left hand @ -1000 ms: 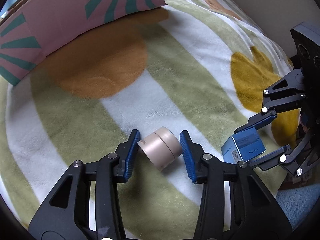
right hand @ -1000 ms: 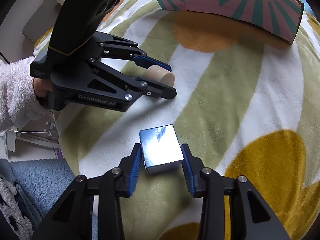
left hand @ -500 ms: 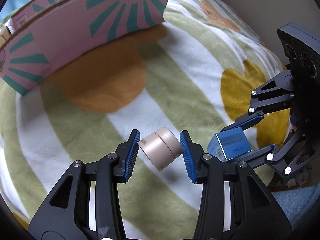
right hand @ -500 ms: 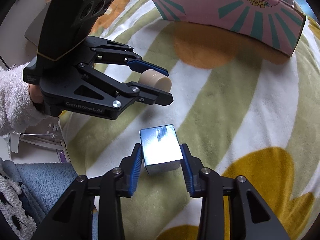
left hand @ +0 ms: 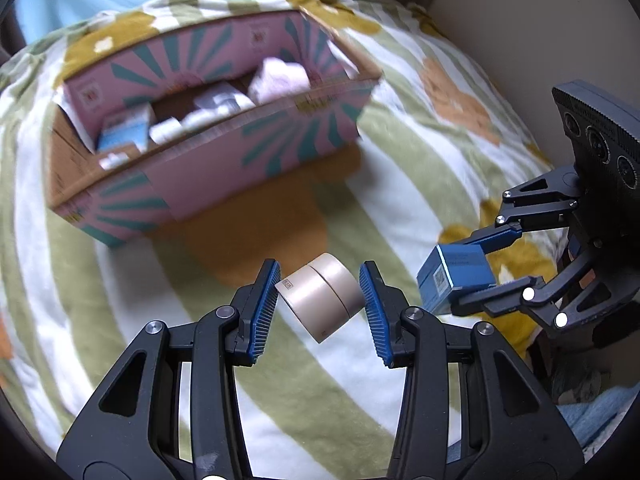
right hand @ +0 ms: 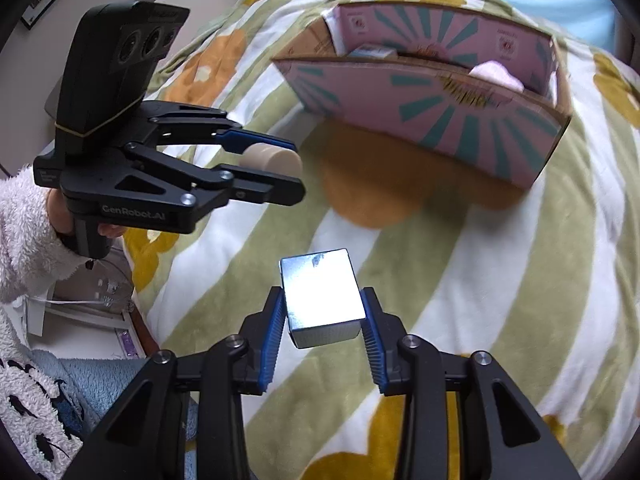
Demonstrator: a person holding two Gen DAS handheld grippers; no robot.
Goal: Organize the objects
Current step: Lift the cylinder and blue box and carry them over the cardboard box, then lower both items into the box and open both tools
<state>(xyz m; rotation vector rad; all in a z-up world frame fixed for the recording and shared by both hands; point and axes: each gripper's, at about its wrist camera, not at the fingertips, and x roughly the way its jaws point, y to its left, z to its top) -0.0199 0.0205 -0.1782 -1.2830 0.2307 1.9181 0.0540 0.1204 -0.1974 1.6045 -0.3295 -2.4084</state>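
My left gripper (left hand: 320, 300) is shut on a beige round jar (left hand: 322, 300) and holds it in the air above the blanket. It also shows in the right wrist view (right hand: 276, 168) with the jar (right hand: 274, 158). My right gripper (right hand: 324, 320) is shut on a small blue box (right hand: 322, 298) with a shiny top, also held off the blanket. In the left wrist view the right gripper (left hand: 472, 272) and its box (left hand: 454, 278) are at the right. A pink cardboard box with teal rays (left hand: 248, 152) stands ahead, open, with several items inside.
A striped green, white and orange flower blanket (right hand: 460, 260) covers the bed. The pink box also shows in the right wrist view (right hand: 440, 116). A wall runs along the right in the left wrist view. A low shelf (right hand: 92, 320) and blue fleece lie at the bed's left edge.
Both grippers have lifted with their objects and tilted up, so the open top of the pink box and its contents have come into view. Both grips are unchanged.
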